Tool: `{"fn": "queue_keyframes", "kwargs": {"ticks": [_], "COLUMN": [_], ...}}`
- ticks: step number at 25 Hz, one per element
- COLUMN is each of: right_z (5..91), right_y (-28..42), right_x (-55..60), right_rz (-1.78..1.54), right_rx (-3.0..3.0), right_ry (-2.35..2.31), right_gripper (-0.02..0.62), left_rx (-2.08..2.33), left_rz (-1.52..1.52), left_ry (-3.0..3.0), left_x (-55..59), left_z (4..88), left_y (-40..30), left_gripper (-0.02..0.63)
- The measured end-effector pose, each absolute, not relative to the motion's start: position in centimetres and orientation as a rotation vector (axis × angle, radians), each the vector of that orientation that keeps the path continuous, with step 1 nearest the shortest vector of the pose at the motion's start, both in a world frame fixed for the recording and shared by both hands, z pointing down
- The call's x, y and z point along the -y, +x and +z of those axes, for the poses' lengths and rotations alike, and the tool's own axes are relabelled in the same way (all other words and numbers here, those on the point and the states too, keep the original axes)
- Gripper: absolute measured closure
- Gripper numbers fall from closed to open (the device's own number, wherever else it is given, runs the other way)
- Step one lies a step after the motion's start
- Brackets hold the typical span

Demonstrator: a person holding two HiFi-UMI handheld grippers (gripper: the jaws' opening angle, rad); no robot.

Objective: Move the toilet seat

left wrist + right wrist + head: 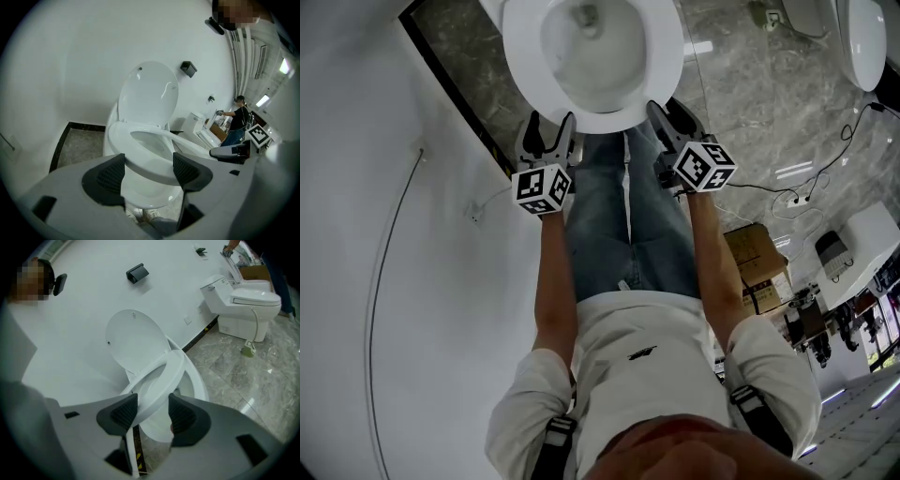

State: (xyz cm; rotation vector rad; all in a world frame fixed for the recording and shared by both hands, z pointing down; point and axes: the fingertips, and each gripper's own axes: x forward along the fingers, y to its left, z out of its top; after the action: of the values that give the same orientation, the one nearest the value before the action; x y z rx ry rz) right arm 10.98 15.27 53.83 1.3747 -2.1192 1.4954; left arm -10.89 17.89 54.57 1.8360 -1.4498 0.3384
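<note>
The white toilet seat [602, 120] is raised off the bowl [150, 196] at its front, with the lid [147, 96] standing upright against the wall behind it. My left gripper [549, 129] grips the seat's front rim [140, 161] on the left, pads pressed against it. My right gripper [668, 117] holds the same rim on the right. In the right gripper view the seat [161, 376] slants up between the dark pads [123, 414], above the bowl [199, 386] and in front of the lid [133, 338].
My legs in jeans [623, 225] stand just before the toilet. A second toilet [243, 301] stands along the wall at the right. A cardboard box [755, 253] and cables [787, 192] lie on the marble floor. A person [239, 117] works far off.
</note>
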Motion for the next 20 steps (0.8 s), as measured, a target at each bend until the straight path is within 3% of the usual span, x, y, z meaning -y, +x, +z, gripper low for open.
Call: {"fn": "queue_keyframes", "kwargs": {"ticks": [20], "right_z": [49.8], "right_y": [10.9], "right_x": [-12.8], "right_rz": [1.617], "right_rx": [2.173], "right_ry": [1.453], "right_gripper": [0.373], "left_rx": [1.291], "left_rz": [0.695], "left_ry": [2.307], "left_x": [-18.4], "left_z": [47.8], "left_y": [-7.1], "left_gripper": [0.299]}}
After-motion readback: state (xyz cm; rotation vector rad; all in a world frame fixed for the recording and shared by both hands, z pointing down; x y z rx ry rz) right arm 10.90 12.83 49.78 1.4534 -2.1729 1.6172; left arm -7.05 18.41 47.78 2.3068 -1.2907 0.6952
